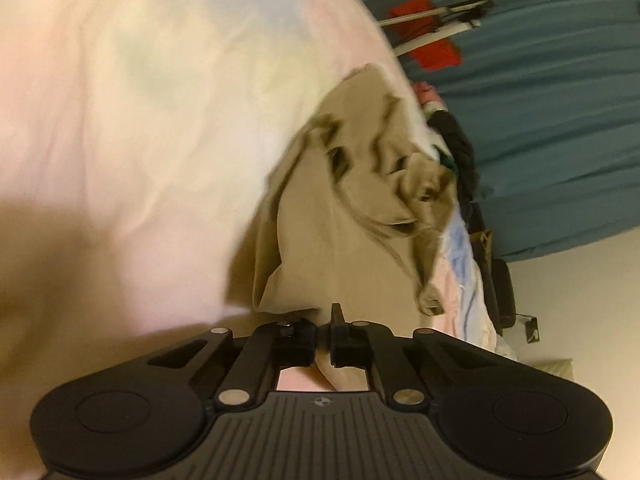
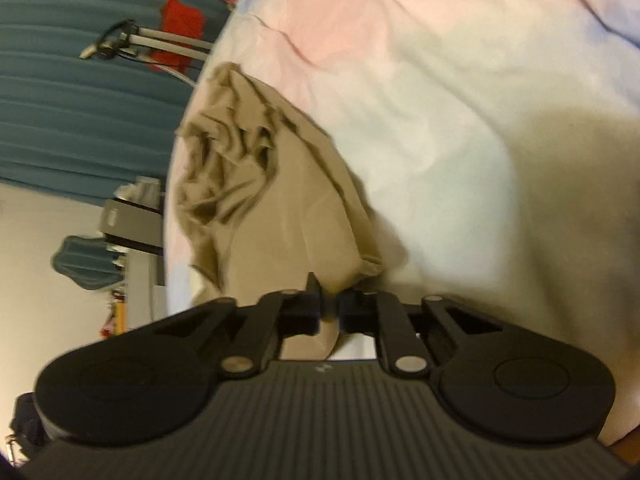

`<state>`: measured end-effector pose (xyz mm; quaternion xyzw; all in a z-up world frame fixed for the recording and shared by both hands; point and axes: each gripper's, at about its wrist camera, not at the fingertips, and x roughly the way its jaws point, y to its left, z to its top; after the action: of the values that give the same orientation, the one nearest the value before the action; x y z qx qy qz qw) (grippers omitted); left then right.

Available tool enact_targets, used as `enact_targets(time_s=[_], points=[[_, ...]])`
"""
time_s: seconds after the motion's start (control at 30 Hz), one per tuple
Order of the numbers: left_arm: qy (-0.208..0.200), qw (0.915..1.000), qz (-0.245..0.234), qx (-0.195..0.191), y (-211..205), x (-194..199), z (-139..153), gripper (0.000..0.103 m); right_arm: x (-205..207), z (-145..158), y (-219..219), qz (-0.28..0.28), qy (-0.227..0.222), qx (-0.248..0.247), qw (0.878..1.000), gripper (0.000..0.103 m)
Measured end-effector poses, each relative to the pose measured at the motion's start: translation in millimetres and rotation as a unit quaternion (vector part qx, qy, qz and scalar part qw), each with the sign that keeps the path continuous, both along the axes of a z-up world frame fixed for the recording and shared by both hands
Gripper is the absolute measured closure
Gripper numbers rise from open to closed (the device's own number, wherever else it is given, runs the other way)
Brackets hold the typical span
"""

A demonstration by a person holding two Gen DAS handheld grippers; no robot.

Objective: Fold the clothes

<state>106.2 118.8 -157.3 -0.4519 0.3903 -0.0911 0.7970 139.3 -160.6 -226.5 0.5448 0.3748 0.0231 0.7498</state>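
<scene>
Pinching a thin edge of the tan garment (image 1: 352,248), the left tool (image 1: 325,332) has its jaws pressed together on little cloth, while the bunched far end toward 1 o'clock lies on the bed sheet (image 1: 120,120); a pull could slip that edge free. From the right wrist, the right tool (image 2: 329,308) likewise clamps a corner, the crumpled bulk toward 11 o'clock near the bed's edge, so uneven tension may drag it off or skew the fold.

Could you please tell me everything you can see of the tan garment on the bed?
The tan garment is thin, soft-looking fabric, plain khaki, lying on the pastel bedsheet. Its far end is bunched into deep wrinkles; the near part is smoother. The left gripper and right gripper are each shut on a near edge.
</scene>
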Motion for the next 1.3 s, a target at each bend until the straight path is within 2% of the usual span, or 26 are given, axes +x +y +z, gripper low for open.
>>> enact_targets(time_s=[0.13,0.3,0.57,0.7,0.8,0.87,1.07,1.17,1.3], points=[[-0.063,0.998,0.004,0.001,2,-19,37,0.098,-19,30,-8,0.002,-0.061,0.012,0.998,0.095],[-0.114,0.9935,-0.007,0.0,1,-58,78,0.098,-56,71,-11,0.015,-0.1,-0.018,0.995,0.096],[-0.127,0.9911,-0.039,0.001,-5,-168,104,0.098,-169,104,-20,0.028,-0.127,-0.03,0.991,0.096],[-0.119,0.9918,-0.04,-0.021,-9,-196,103,0.098,-205,115,-20,0.02,-0.135,-0.054,0.989,0.096],[-0.12,0.9918,-0.039,-0.022,-9,-184,105,0.098,-192,118,-23,0.021,-0.135,-0.057,0.989,0.096],[-0.112,0.9929,-0.039,-0.012,-9,-161,111,0.098,-172,121,-23,0.025,-0.131,-0.058,0.989,0.096],[-0.078,0.9957,-0.038,0.032,-11,-74,133,0.098,-73,139,-15,0.041,-0.095,-0.086,0.991,0.095],[-0.072,0.9938,-0.039,0.075,-14,-16,130,0.097,-16,129,-11,0.042,-0.071,-0.09,0.993,0.095],[-0.066,0.9917,-0.035,0.104,-15,46,107,0.097,44,106,-8,0.04,-0.043,-0.097,0.994,0.095]])
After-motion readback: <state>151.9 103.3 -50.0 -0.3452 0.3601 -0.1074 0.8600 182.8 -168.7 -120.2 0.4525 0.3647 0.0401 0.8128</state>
